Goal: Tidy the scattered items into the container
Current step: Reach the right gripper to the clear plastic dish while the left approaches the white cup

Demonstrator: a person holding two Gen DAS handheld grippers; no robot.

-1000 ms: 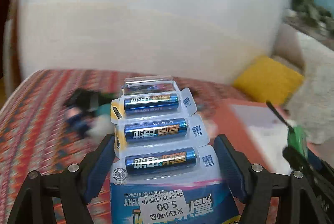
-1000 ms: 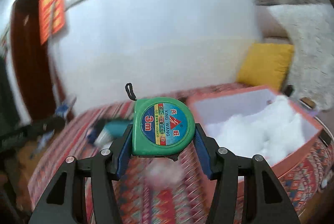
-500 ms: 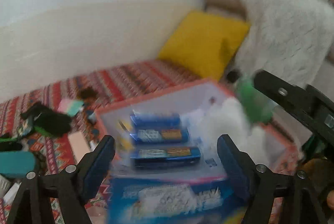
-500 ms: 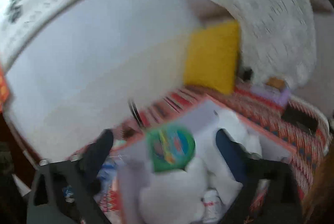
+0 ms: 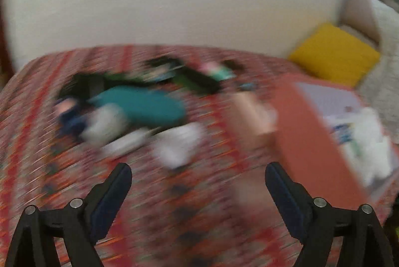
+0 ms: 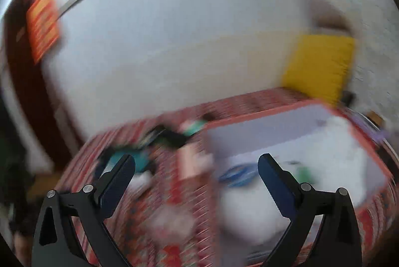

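While both views are heavily blurred, the main layout can be read. Left gripper point(image 5: 198, 176): jaws spread wide, nothing between them, above the patterned cloth point(image 5: 35, 97). Right gripper point(image 6: 196, 165): jaws likewise spread wide and empty, over the left wall of the box point(image 6: 256, 116).

Box: orange-rimmed, white inside, at the right end of the cloth. Contents as far as visible: white filling point(image 6: 334, 140), a blue smear point(image 6: 238, 174) and a small green smear point(image 6: 305, 173); neither smear can be identified.

Loose items lie near the cloth's far edge, left of the box: a teal item point(image 5: 144, 105), white items point(image 5: 177, 142), black items point(image 5: 194, 80), a pale pink item point(image 5: 254, 110) just beside the box wall. Shapes are too smeared to name.

A yellow cushion point(image 5: 334, 54) sits beyond the box's far side
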